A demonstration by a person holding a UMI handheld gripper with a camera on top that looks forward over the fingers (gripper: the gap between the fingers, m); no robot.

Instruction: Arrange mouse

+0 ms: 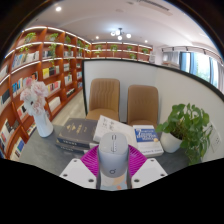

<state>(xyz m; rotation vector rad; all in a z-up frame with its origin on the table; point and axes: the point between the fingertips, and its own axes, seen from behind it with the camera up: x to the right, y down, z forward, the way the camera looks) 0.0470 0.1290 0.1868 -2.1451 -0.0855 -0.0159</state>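
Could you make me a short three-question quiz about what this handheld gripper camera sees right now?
1. True or false: the mouse sits between the gripper fingers, with a pink pad at either side.
2. Which stands to the right of the mouse, beyond the fingers? A) a potted plant B) a vase of flowers C) a stack of books
3. How many chairs stand behind the table?

Key: 1 true. 2 A. 3 two.
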